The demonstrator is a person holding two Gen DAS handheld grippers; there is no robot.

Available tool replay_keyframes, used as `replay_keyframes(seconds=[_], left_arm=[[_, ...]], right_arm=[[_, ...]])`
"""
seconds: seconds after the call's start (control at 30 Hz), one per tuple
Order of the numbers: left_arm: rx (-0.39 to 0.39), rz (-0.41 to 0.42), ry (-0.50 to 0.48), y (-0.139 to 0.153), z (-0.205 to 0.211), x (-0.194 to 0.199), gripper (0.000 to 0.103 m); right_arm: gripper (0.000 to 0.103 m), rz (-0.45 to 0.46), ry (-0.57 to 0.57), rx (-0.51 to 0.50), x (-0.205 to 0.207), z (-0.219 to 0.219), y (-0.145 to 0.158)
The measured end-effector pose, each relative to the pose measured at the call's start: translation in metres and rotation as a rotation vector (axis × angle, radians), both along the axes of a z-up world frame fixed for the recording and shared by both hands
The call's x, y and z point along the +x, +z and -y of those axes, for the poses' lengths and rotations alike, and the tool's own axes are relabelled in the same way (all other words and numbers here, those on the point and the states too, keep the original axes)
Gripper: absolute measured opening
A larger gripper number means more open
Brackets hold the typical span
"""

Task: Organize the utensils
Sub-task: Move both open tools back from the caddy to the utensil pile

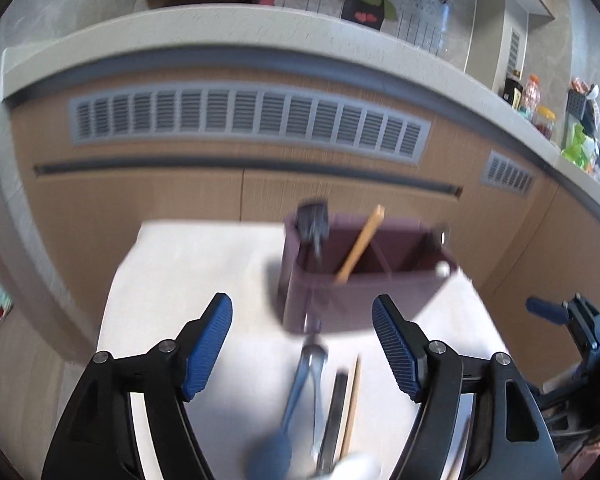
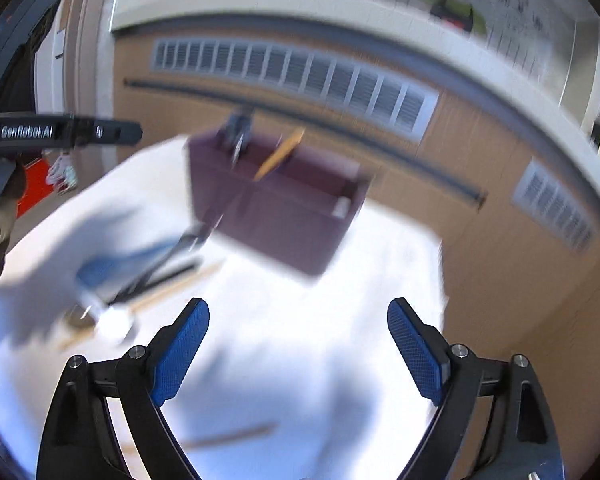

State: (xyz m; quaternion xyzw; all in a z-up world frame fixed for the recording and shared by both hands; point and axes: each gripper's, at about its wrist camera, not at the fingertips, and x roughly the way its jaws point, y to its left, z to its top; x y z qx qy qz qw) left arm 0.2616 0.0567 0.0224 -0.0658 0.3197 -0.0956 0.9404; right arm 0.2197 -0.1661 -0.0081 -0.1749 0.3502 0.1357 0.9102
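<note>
Both hand-held grippers are seen with blue pads spread apart and nothing between them: the left hand-held gripper point(image 1: 302, 334) is held over loose utensils point(image 1: 324, 400) near the desk's point(image 1: 204, 264) front edge, the right hand-held gripper point(image 2: 298, 340) over bare white desk point(image 2: 284, 320). A maroon compartmented holder point(image 1: 340, 304) is placed toward the desk's far edge, with a dark-handled utensil point(image 1: 313, 222) in one end compartment and a wooden stick point(image 1: 362, 244) leaned beside it. Everything is blurred.

One maroon caddy point(image 1: 352, 292); two utensils inside; several blurred utensils point(image 1: 320, 392) on table, count unclear.
</note>
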Motion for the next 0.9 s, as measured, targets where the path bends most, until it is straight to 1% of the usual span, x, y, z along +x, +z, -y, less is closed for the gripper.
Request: replay_keyframes(seconds=[0.1, 0.2, 0.23, 0.27, 0.37, 0.47, 0.53, 0.63, 0.8, 0.9], left_arm=[[-0.008, -0.034, 0.016, -0.015, -0.008, -0.023, 0.077], [-0.002, -0.06, 0.043, -0.029, -0.016, -0.04, 0.079], [0.007, -0.067, 0.047, -0.031, -0.016, -0.042, 0.079], [0.016, -0.076, 0.048, -0.035, -0.017, -0.046, 0.079], [0.019, -0.099, 0.044, -0.043, -0.023, -0.055, 0.079], [0.025, -0.113, 0.036, -0.048, -0.027, -0.061, 0.081], [0.026, -0.121, 0.029, -0.051, -0.03, -0.064, 0.085], [0.026, -0.143, 0.008, -0.058, -0.032, -0.065, 0.085], [0.002, -0.198, -0.013, -0.072, -0.033, -0.058, 0.085], [-0.001, -0.233, -0.032, -0.081, -0.03, -0.053, 0.085]], right_arm=[[0.087, -0.127, -0.027, 0.031, -0.023, 0.002, -0.031], [0.078, -0.217, -0.07, 0.056, -0.035, 0.004, -0.055], [0.074, -0.239, -0.084, 0.067, -0.037, 0.004, -0.059], [0.071, -0.261, -0.102, 0.081, -0.037, 0.005, -0.064], [0.07, -0.297, -0.146, 0.114, -0.037, 0.002, -0.072], [0.07, -0.334, -0.177, 0.152, -0.026, -0.002, -0.078], [0.07, -0.325, -0.185, 0.151, -0.018, -0.01, -0.079], [0.07, -0.308, -0.163, 0.144, -0.01, -0.024, -0.079], [0.07, -0.289, -0.069, 0.127, -0.007, -0.049, -0.079], [0.069, -0.277, -0.013, 0.085, -0.015, -0.059, -0.081]])
